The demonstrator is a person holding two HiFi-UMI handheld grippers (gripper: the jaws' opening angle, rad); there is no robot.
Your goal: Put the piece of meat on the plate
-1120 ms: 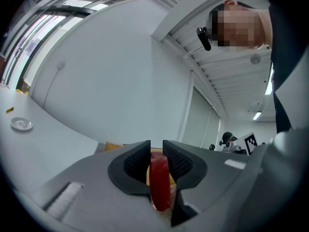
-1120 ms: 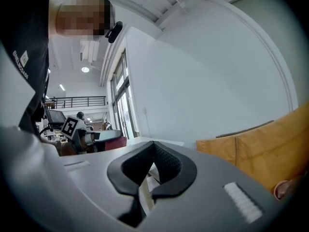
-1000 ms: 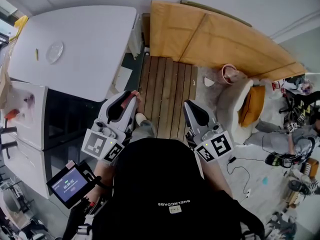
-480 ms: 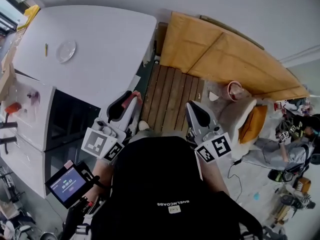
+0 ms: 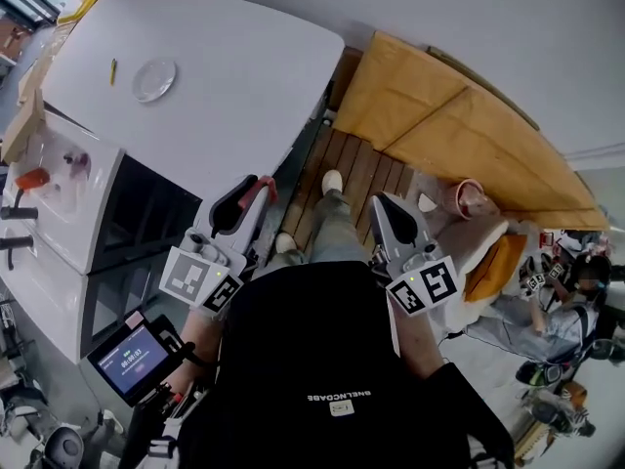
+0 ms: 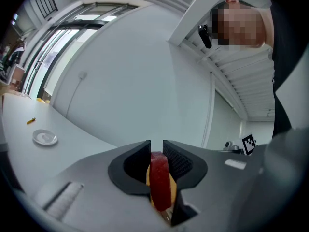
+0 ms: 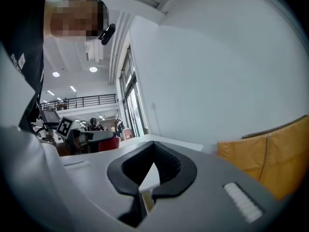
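Note:
A red piece of meat (image 6: 159, 178) stands on edge between the pads of my left gripper (image 6: 156, 148), which is shut on it. From the head view the meat (image 5: 257, 191) shows red at the tip of the left gripper (image 5: 260, 184), short of the table's near edge. The small round plate (image 5: 154, 79) lies far off on the white table (image 5: 244, 76), and in the left gripper view the plate (image 6: 45, 137) sits well ahead to the left. My right gripper (image 5: 384, 205) is held beside the left one, jaws together (image 7: 153, 148) and holding nothing.
A yellow pen (image 5: 113, 66) lies left of the plate. A white cabinet (image 5: 59, 193) with a dark opening stands against the table's near left. Wooden slats (image 5: 344, 164) and tan boards (image 5: 459, 135) lie ahead to the right. A person (image 5: 547, 306) sits at the far right.
The table and plate have slid right and nearer in the head view as I step forward; a foot now shows ahead. Both grippers keep their pose, the meat still held.

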